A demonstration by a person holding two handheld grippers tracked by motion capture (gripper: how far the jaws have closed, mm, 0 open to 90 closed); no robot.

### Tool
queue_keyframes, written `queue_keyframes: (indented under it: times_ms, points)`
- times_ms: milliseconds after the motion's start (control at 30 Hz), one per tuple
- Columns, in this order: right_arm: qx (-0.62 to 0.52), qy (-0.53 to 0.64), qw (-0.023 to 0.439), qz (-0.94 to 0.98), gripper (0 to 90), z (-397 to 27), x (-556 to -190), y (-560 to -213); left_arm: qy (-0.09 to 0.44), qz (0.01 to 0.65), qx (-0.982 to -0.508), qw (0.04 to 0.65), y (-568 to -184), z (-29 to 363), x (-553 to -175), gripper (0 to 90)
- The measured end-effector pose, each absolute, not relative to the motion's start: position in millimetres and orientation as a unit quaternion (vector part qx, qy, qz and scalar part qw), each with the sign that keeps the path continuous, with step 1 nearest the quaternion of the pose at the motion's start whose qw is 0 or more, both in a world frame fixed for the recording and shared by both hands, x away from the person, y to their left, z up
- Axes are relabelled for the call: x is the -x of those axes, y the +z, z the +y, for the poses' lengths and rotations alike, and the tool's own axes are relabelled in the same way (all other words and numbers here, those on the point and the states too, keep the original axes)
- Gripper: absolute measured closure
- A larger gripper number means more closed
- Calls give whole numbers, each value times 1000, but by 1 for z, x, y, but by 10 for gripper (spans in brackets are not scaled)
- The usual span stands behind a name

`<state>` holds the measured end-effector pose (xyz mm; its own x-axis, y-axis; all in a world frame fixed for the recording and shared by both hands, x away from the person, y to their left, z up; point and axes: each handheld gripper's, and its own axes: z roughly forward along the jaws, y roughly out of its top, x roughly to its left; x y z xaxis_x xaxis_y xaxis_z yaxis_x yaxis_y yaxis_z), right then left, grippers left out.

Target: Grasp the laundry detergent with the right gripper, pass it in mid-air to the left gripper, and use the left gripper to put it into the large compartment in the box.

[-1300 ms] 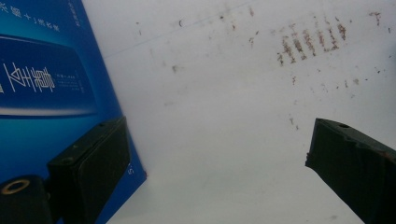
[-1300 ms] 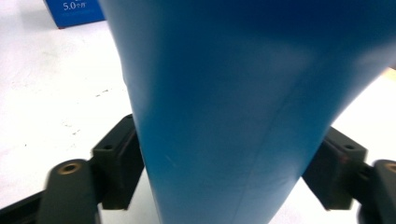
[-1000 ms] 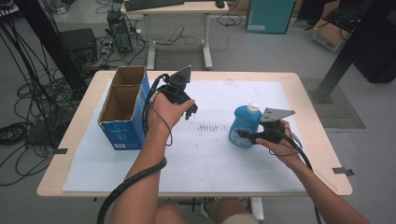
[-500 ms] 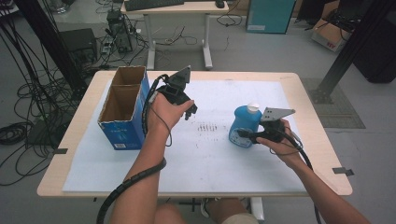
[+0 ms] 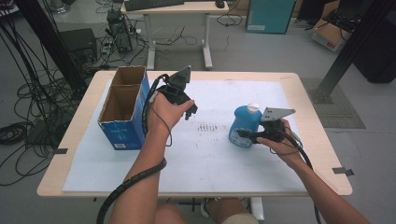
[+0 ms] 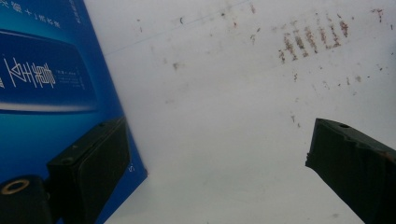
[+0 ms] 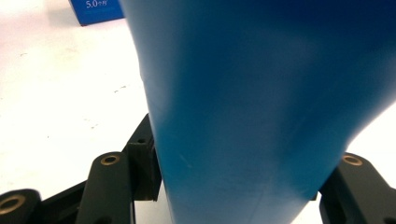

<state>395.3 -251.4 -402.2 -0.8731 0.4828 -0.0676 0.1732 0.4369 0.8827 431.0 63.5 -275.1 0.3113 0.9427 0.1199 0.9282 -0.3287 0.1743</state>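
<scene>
A white mat (image 5: 196, 154) with a smudged patch of brown marks (image 5: 208, 127) covers the wooden table (image 5: 60, 177). On it, the right gripper (image 5: 240, 135) clamps the blue bottle (image 5: 243, 123) low on its body. Further in, the left gripper (image 5: 187, 109) hangs with jaws wide apart just beside the open blue cardboard box (image 5: 122, 112). Beyond, cables (image 5: 28, 88) sprawl across the grey floor near a desk (image 5: 177, 9).

Left gripper (image 5: 187, 109) agape (right gripper (image 5: 243, 135) clamped).
</scene>
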Motion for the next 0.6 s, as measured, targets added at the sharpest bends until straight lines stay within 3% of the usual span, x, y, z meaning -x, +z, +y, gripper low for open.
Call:
queue_keyframes:
  times_ms: [600]
  points:
    - [-191,497,157,832,426,-252,-397,-403,102,578,-809,37,-272,64,-431,62]
